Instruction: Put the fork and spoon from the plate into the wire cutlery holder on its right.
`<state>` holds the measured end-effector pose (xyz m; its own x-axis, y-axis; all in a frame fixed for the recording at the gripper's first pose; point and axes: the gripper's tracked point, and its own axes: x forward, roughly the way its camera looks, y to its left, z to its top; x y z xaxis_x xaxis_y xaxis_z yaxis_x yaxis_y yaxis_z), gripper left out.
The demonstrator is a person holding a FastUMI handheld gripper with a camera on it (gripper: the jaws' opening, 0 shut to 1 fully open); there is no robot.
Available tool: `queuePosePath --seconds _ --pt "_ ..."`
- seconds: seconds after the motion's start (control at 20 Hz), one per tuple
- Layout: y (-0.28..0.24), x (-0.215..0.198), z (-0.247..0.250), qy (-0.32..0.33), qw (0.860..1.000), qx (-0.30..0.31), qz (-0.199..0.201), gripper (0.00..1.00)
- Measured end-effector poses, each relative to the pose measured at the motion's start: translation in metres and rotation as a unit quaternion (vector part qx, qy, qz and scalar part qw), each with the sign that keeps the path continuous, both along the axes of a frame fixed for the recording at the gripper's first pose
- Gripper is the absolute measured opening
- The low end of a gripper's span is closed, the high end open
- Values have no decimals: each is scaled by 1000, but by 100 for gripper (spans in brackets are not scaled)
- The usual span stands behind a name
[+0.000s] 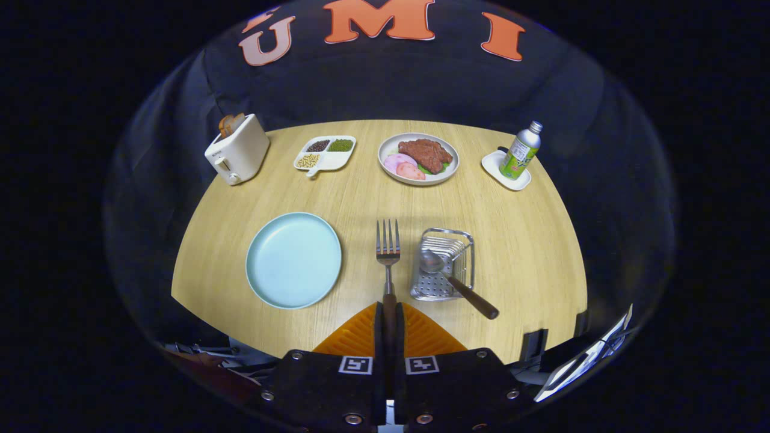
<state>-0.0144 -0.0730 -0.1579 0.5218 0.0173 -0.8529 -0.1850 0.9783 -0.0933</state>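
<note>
Between my fingers the brown handle of the fork (388,264) is pinched tight; my gripper (389,319) is closed down to the width of that handle, both fingers pressing on it, and the tines stand straight out ahead of me over the wooden table (529,240). Ahead and to my left lies the pale blue plate (293,260), bare now; neither piece of cutlery rests on it. Just to the right of the fork's tines sits the wire cutlery holder (445,264), and the spoon (457,282) is already in it, bowl down inside the basket, its dark handle leaning out over the near rim toward me and to the right.

So I judge the spoon's half of the job done and the fork's half under way; the fork is lifted and carried clear of the plate, but not yet in the holder.

The next move, as I read it, calls for a short shift to the right until the tines hang above the holder's open top; then a tilt so the head goes in first, and a lowering before I let my fingers part. The spoon's handle slants across the near right of the basket, so I would aim for the free far-left part of the opening; the holder looks light, and a knock from the tines might slide or tip it.

Well beyond, along the far edge of the table, stand a toaster (237,150), a divided snack tray (325,153), a plate of food (418,157) and a bottle (521,151) on a small white dish; none lies in my way.
</note>
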Motion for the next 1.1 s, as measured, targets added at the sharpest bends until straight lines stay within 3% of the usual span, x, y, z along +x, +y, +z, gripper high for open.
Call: queuePosePath --seconds 0.25,0.6,1.1 --pt "-36 2 6 63 997 -44 -4 5" --pt "-34 23 -19 138 987 -78 13 6" --pt "-38 10 -28 198 977 -79 16 5"
